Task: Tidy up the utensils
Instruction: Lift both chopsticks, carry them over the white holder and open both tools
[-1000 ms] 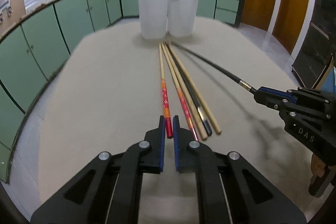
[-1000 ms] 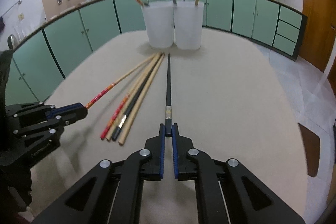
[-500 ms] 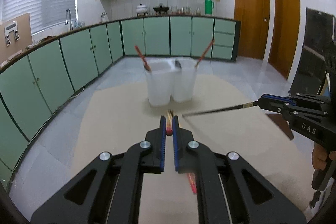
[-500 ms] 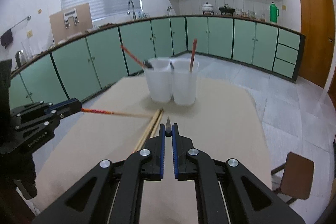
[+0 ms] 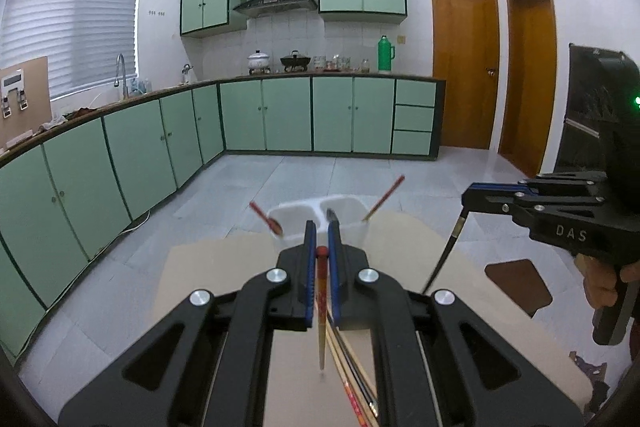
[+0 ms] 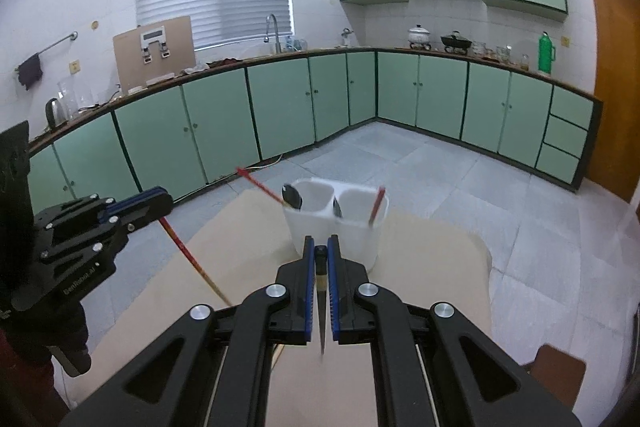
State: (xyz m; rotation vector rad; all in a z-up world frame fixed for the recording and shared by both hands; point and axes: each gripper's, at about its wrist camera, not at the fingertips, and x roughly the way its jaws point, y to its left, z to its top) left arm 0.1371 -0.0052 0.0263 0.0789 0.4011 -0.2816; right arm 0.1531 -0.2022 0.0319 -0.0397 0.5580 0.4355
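My left gripper (image 5: 321, 227) is shut on the red end of a wooden chopstick (image 5: 321, 311), which hangs down over the beige table (image 5: 208, 267). From the right wrist view, that left gripper (image 6: 162, 201) sits at the left with the red chopstick (image 6: 192, 255) slanting down from it. My right gripper (image 6: 321, 241) is shut on a black chopstick (image 6: 321, 311). It appears at the right as the right gripper (image 5: 470, 195), the black chopstick (image 5: 442, 259) dangling below. Two white cups (image 6: 332, 223) stand beyond both, holding a spoon (image 6: 292, 197) and red chopsticks.
Several loose chopsticks (image 5: 352, 371) lie on the table under my left gripper. A brown chair seat (image 5: 516, 285) stands to the table's right. Green cabinets (image 6: 224, 123) line the far walls across a tiled floor.
Both grippers have risen, each lifting its chopstick off the table. The chopsticks now hang downward from the jaws, and the cups sit lower in both views.
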